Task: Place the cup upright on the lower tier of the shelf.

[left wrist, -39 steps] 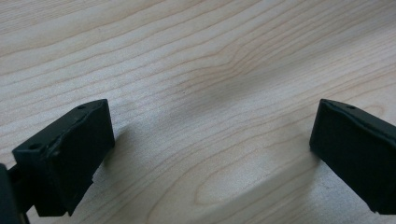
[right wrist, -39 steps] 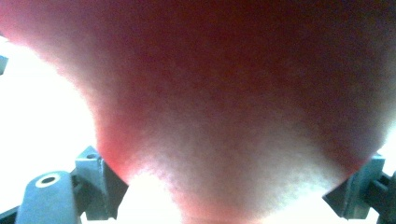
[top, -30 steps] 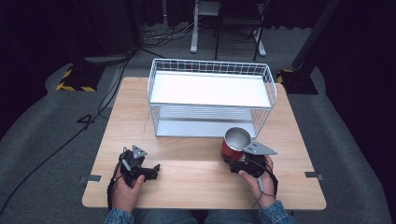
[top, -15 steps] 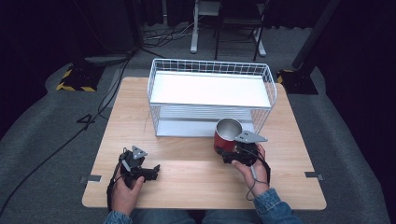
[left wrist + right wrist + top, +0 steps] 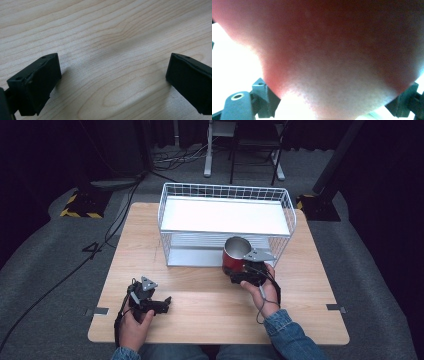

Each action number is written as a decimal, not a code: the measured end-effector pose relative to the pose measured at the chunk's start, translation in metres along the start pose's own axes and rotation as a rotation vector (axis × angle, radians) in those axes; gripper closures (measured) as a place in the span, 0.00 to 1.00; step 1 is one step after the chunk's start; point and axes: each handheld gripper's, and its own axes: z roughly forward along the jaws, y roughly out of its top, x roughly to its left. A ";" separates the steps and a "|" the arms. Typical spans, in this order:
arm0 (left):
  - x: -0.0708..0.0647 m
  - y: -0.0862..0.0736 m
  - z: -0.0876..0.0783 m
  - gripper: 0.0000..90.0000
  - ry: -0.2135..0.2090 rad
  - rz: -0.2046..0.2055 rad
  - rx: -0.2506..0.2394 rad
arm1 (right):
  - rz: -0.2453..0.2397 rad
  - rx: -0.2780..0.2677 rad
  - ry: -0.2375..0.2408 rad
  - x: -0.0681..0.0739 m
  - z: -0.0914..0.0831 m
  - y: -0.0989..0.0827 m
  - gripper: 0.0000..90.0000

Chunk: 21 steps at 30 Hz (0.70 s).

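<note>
**Inspector:** Dark studio, grey carpet, cables trailing on the floor behind. The light wooden worktop (image 5: 210, 315) carries a white wire two-tier rack (image 5: 226, 222) set toward its far edge, about centred between the side edges.

**Assistant:** And the cup?

**Inspector:** The red metal cup with a bare steel interior (image 5: 235, 254) is upright, mouth up, just in front of the rack's near face, toward the rack's right end. The right gripper (image 5: 246, 272) pinches it from the near side; in the right gripper view the red wall (image 5: 324, 55) sits between the jaws, close against the lens. Whether its base rests on the wood or hangs just above, I cannot tell.

**Assistant:** Why held so?

**Inspector:** My judgement: gripping low on the side keeps the mouth level and the hand clear of the wires, which suits sliding the cup into the lower tier.

**Assistant:** The other claw?

**Inspector:** The left gripper (image 5: 150, 301) is parked near the worktop's near-left corner, jaws spread wide over bare wood, nothing between them.

**Assistant:** Room to move?

**Inspector:** The lower tier's opening faces the cup directly, though the upper shelf and the right corner post are close. The near half of the worktop is free, and the two grippers are well apart.
</note>
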 end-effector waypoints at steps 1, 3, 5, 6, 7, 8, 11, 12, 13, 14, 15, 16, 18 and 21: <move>0.000 0.000 0.000 0.00 0.000 -0.001 0.000 | 0.000 0.000 0.000 0.000 0.000 0.000 0.19; 0.000 0.000 0.000 0.00 0.000 0.000 0.000 | 0.004 -0.002 -0.006 -0.001 0.004 0.001 0.19; 0.000 0.000 0.000 0.00 0.000 -0.001 0.000 | 0.013 -0.015 -0.012 -0.001 0.009 0.002 0.19; 0.000 0.000 0.000 0.00 0.000 -0.001 0.000 | 0.010 -0.024 -0.024 -0.001 0.014 0.002 0.19; 0.000 0.000 0.000 0.00 0.000 -0.001 0.000 | 0.010 -0.024 -0.024 -0.001 0.014 0.002 0.19; 0.000 0.000 0.000 0.00 0.000 0.000 0.000 | 0.010 -0.027 -0.027 -0.001 0.016 0.002 0.19; 0.000 0.000 0.000 0.00 0.000 -0.001 0.000 | 0.000 -0.038 -0.028 -0.002 0.025 0.004 0.19; 0.000 0.000 0.000 0.00 0.000 -0.001 0.000 | 0.000 -0.038 -0.028 -0.002 0.025 0.004 0.19; 0.000 0.000 0.000 0.00 0.000 0.000 0.000 | -0.005 -0.036 -0.029 -0.002 0.026 0.004 0.19; 0.000 0.000 0.000 0.00 0.000 -0.001 0.001 | -0.008 -0.037 -0.030 -0.002 0.029 0.005 0.19; 0.000 0.000 0.000 0.00 -0.001 0.000 0.001 | -0.012 -0.036 -0.032 -0.002 0.032 0.006 0.19; 0.000 0.000 0.000 0.00 0.000 0.001 0.000 | -0.012 -0.036 -0.032 -0.002 0.032 0.006 0.19; 0.000 0.000 0.000 0.00 0.000 -0.001 0.000 | -0.012 -0.040 -0.033 -0.002 0.036 0.008 0.19; 0.000 0.000 0.000 0.00 -0.001 0.001 0.001 | -0.015 -0.047 -0.037 -0.003 0.041 0.010 0.19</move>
